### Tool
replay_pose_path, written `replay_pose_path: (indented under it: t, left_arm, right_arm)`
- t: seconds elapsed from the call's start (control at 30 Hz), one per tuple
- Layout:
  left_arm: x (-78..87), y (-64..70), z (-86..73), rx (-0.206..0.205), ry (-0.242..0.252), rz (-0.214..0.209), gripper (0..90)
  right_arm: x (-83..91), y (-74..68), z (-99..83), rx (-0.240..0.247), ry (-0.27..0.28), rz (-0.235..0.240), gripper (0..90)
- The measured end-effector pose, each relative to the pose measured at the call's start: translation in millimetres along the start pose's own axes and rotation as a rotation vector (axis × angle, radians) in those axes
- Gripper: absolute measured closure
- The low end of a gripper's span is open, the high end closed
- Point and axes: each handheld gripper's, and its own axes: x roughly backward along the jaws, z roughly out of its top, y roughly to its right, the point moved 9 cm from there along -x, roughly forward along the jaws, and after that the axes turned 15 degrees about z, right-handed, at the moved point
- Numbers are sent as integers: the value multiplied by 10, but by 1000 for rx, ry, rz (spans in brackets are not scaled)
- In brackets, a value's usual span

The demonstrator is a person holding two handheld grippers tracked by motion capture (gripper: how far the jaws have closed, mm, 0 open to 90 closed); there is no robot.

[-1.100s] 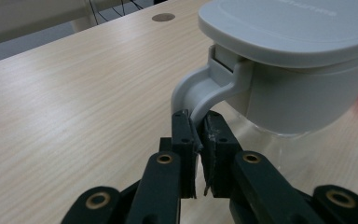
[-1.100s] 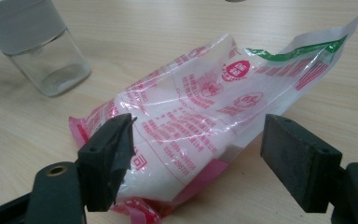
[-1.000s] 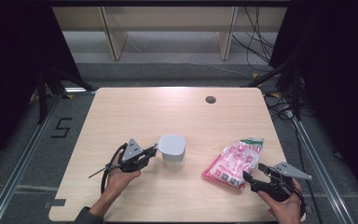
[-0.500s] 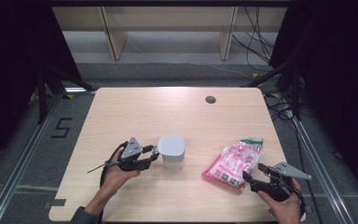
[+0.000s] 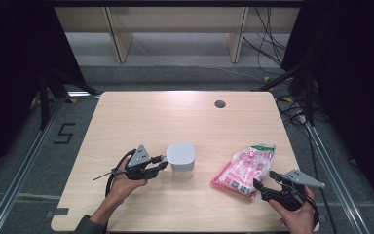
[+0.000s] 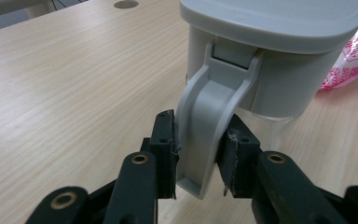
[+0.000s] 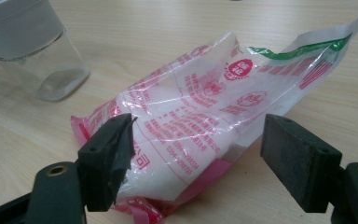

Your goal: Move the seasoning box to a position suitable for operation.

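A clear container with a grey lid [image 5: 180, 158] stands upright near the middle of the wooden table [image 5: 175, 117]. My left gripper [image 5: 161, 162] is at its left side. In the left gripper view the jaws of my left gripper [image 6: 199, 140] press both sides of the lid's grey hinged latch [image 6: 205, 116], which hangs below the lid [image 6: 279, 28]. A pink and white plastic bag [image 5: 243, 168] with a green strip lies to the right. My right gripper [image 5: 265, 181] stands open at the bag's near end. In the right gripper view its jaws [image 7: 200, 144] straddle the bag [image 7: 205, 102] without touching it.
A round cable hole [image 5: 219, 104] sits in the table's far right part. The container [image 7: 32, 46] stands to the left of the bag in the right gripper view. Cables [image 5: 272, 39] trail on the floor beyond the table, and a floor mark "5" [image 5: 64, 132] lies to the left.
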Motion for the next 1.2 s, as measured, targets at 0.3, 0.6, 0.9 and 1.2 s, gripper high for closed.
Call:
replay_pose_path:
  t: [0.3, 0.6, 0.9, 1.2]
  left_arm:
    - [48, 114, -11, 6, -2, -52, 670]
    - [193, 187, -75, 8, -13, -84, 666]
    - [274, 290, -105, -12, -12, -58, 682]
    - [206, 449, -63, 57, 4, -9, 680]
  right_arm:
    - [1, 12, 3, 9, 1, 1, 267]
    - [4, 16, 3, 9, 0, -7, 266]
    - [-1, -13, -15, -31, -5, -4, 266]
    - [7, 25, -3, 7, -4, -11, 266]
